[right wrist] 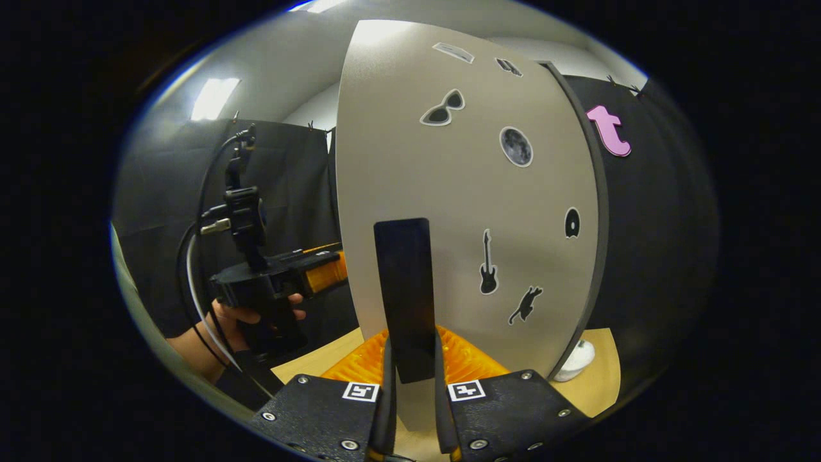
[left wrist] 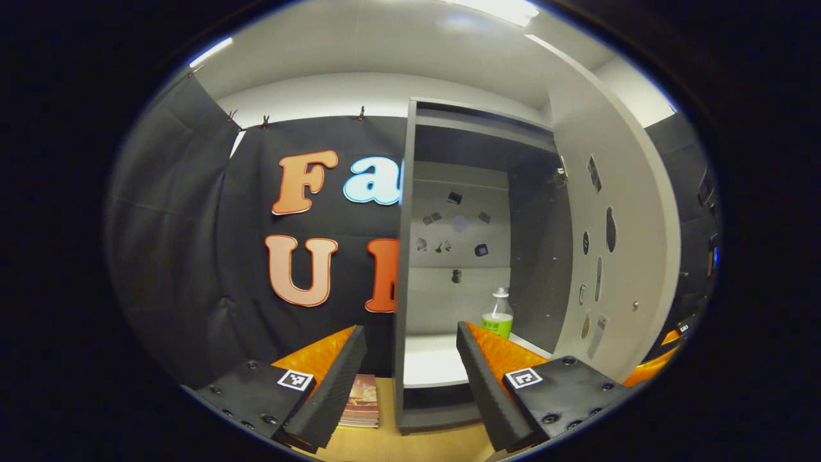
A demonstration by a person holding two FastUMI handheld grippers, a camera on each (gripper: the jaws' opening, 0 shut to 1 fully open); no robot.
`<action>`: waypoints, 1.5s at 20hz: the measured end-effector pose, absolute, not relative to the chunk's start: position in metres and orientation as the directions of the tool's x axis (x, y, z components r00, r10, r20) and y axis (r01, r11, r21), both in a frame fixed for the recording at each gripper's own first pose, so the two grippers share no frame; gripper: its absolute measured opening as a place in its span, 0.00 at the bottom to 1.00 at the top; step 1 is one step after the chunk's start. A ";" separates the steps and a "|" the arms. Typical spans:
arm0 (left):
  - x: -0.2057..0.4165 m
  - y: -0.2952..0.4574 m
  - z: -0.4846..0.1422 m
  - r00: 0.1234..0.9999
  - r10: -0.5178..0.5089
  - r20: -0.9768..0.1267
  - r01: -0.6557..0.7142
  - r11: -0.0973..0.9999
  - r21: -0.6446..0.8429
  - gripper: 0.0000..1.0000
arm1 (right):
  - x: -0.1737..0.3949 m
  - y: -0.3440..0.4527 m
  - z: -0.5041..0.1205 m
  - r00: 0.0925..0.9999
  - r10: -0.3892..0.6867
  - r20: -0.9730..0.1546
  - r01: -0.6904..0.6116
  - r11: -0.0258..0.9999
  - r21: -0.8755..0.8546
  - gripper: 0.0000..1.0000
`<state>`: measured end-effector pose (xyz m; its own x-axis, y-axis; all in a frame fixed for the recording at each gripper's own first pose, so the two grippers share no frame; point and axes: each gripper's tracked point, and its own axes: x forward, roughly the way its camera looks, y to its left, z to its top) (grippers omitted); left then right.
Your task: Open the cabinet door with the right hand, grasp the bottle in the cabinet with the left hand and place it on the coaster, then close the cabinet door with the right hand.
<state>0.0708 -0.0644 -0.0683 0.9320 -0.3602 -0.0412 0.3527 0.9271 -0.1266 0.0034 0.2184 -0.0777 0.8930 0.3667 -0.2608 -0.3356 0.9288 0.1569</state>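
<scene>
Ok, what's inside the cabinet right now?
One clear bottle with a green label stands upright on the white shelf, toward its right side. Small stickers dot the back panel. The left tool's right finger covers part of the shelf.

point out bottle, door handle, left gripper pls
bottle (left wrist: 498,316): left gripper view, on its green label.
door handle (right wrist: 405,295): right gripper view, mid black bar.
left gripper (left wrist: 410,369): left gripper view, midway between fingertips.

A small stack of thin books with reddish covers (left wrist: 362,401) lying flat on the light wooden table (left wrist: 410,446), near the bottom left, a small round white thing (right wrist: 575,360) on the table's far right
</scene>
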 end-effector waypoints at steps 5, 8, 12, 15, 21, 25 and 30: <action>0.086 -0.130 -0.083 0.889 -0.455 -0.062 0.444 0.886 -0.132 0.93 | 0.002 0.208 -0.077 0.922 0.295 -0.251 -0.262 0.952 0.157 0.25; 0.093 -0.164 -0.096 0.858 -0.507 -0.085 0.493 0.859 -0.139 0.93 | 0.000 0.200 -0.076 0.941 0.236 -0.242 -0.197 0.965 0.172 0.25; 0.097 -0.207 -0.113 0.822 -0.557 -0.116 0.540 0.828 -0.150 0.93 | 0.001 0.188 -0.075 0.961 0.144 -0.236 -0.102 0.979 0.179 0.24; 0.106 -0.232 -0.126 0.810 -0.569 -0.142 0.549 0.821 -0.158 0.92 | 0.005 0.173 -0.075 0.970 0.070 -0.231 -0.039 0.990 0.136 0.19; 0.137 -0.260 -0.154 0.823 -0.531 -0.202 0.516 0.847 -0.125 0.93 | 0.009 0.154 -0.071 0.976 -0.017 -0.218 0.035 0.996 0.077 0.15; 0.165 -0.275 -0.179 0.831 -0.494 -0.255 0.477 0.869 -0.130 0.93 | 0.008 0.152 -0.070 0.977 -0.041 -0.207 0.057 0.996 0.071 0.14; 0.195 -0.289 -0.196 0.821 -0.489 -0.294 0.473 0.872 -0.128 0.94 | 0.011 0.124 -0.065 0.975 -0.122 -0.186 0.119 0.993 -0.026 0.17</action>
<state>0.1954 -0.2886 -0.1962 0.8215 -0.4885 -0.2942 0.4726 0.8719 -0.1283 0.0105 0.1241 -0.0654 0.9750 -0.1220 -0.1860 0.1193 0.9925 -0.0256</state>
